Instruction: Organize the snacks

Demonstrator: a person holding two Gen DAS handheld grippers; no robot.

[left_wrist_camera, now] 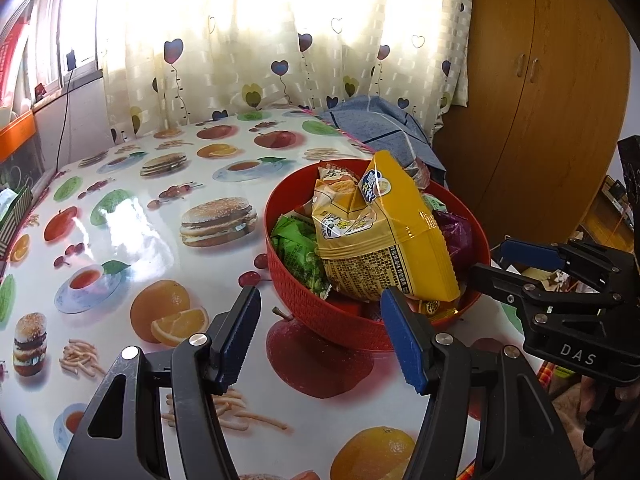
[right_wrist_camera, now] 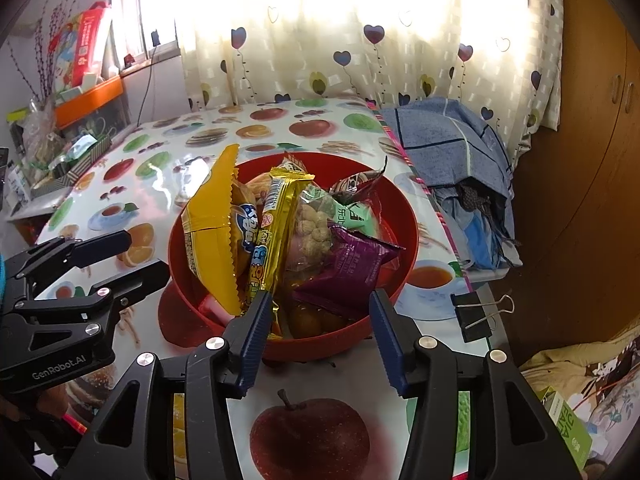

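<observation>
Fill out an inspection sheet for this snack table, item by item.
Surface: table under glossy food-print cover.
Job's things: red bowl heaped with snack packets; big yellow bag on top, purple packet, green packets.
Clutter: binder clip at table edge; blue cloth behind the bowl.
Grippers: left gripper open, empty, before the bowl; right gripper open, empty, at bowl's near rim.
Cables: black cable hanging by the window.
Surroundings: heart-print curtain, wooden wardrobe.

Backlit heart-print curtain (left_wrist_camera: 280,40) — wooden wardrobe (left_wrist_camera: 540,100) beside it
</observation>
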